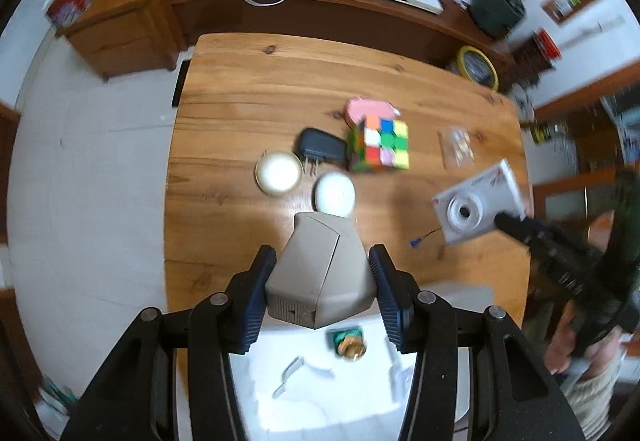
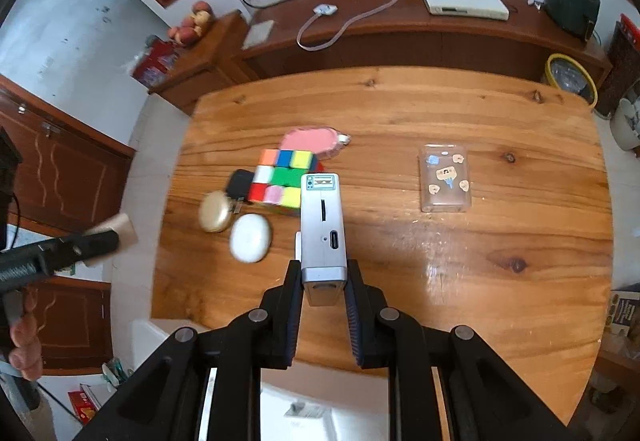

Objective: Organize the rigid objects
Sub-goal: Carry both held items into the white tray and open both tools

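My left gripper (image 1: 322, 273) is shut on a beige angular box (image 1: 320, 273), held above the near edge of the wooden table (image 1: 240, 81). My right gripper (image 2: 323, 277) is shut on a small silver camera (image 2: 322, 221), seen end-on; from the left wrist view the camera (image 1: 476, 201) hangs over the table's right side. On the table lie a colour cube (image 2: 282, 179), a pink case (image 2: 312, 141), a black charger (image 1: 320, 149), a round gold compact (image 2: 216, 211), a white oval case (image 2: 250, 237) and a clear phone case (image 2: 444, 177).
A white bin (image 1: 320, 381) with a small green-and-gold item (image 1: 350, 343) sits below the table's near edge. A long sideboard (image 2: 400, 37) with a router and cable runs behind the table. A small cabinet (image 1: 120, 21) with fruit stands at the back left.
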Available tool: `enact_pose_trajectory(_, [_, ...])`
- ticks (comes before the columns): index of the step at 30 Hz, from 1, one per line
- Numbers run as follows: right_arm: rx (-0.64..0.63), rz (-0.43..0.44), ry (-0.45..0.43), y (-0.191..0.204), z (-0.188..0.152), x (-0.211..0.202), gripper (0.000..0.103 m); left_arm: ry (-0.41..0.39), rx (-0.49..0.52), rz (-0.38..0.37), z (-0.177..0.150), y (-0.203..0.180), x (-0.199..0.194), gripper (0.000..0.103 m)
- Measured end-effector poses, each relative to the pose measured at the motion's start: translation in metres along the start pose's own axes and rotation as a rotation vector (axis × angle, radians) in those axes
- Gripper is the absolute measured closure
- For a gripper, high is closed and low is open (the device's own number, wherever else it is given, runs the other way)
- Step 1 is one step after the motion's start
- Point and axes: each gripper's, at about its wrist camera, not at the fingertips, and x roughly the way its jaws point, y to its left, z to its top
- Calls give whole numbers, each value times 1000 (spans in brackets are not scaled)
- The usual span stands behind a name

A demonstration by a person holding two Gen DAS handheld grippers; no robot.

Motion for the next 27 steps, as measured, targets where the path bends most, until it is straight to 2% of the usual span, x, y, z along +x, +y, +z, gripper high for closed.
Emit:
enact_pose_trajectory(8, [12, 11, -116, 30, -58, -74, 83, -59, 206, 32, -58, -11, -33, 51])
enact_pose_trajectory(14, [39, -6, -145, 60, -121, -99, 83, -48, 289, 39, -109, -6, -25, 51])
enact_pose_trajectory(19, [66, -31, -114, 80, -173, -89, 83, 2, 290, 16, -141, 4, -3, 51])
enact_pose_trajectory(27, [178, -23, 39, 90, -241, -26, 83, 17, 323, 33, -161, 3, 26, 51])
